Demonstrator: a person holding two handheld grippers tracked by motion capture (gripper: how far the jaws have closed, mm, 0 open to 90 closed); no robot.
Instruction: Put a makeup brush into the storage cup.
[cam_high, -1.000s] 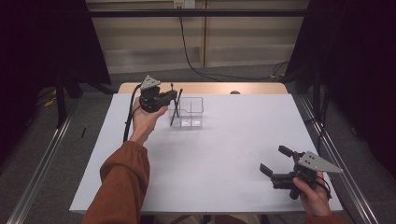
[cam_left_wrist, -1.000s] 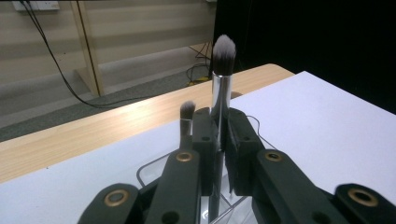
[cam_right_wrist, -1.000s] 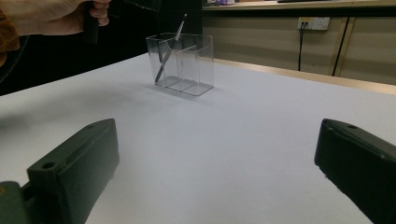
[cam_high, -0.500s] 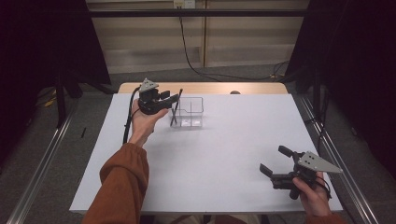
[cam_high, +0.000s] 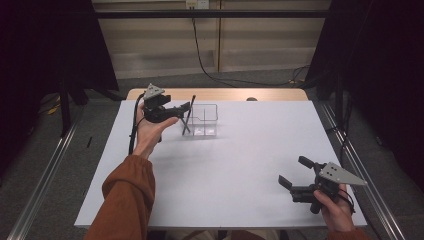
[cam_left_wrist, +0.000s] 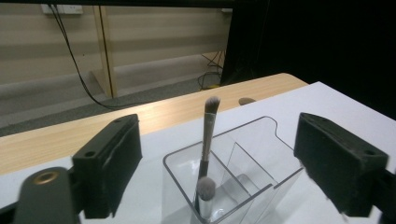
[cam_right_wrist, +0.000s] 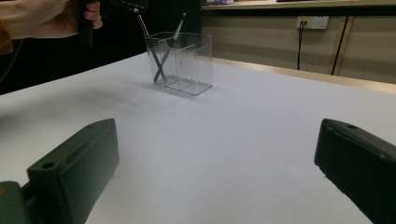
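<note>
Clear plastic catches the eye first: a small organiser (cam_high: 202, 120) with several compartments stands on the white bench (cam_high: 240, 165) toward its far left, and two makeup brushes lean crossed in its left-end compartment. One brush (cam_left_wrist: 208, 133) stands with its pale bristle tip up above the rim, tilted a little; the other brush (cam_left_wrist: 204, 193) leans toward the left gripper's camera, its rounded end close and blurred. From the right gripper view the same two brushes (cam_right_wrist: 163, 51) form an X inside the organiser's near-left cell, while the other cells look empty as far as I can tell. The person's left hand (cam_high: 150, 131), in a rust-orange sleeve (cam_high: 125, 200), holds the left gripper (cam_high: 172, 111) just beside the organiser's left end, raised off the bench; its fingers (cam_left_wrist: 109, 165) stand wide apart on either side of the organiser, gripping nothing. The right gripper (cam_high: 295, 172) sits low over the near right corner of the bench, well apart from the organiser, held by the right hand (cam_high: 332, 207); its fingers (cam_right_wrist: 74, 172) are likewise spread wide with only bare bench between them. A strip of wooden tabletop (cam_high: 220, 94) shows beyond the white surface.
</note>
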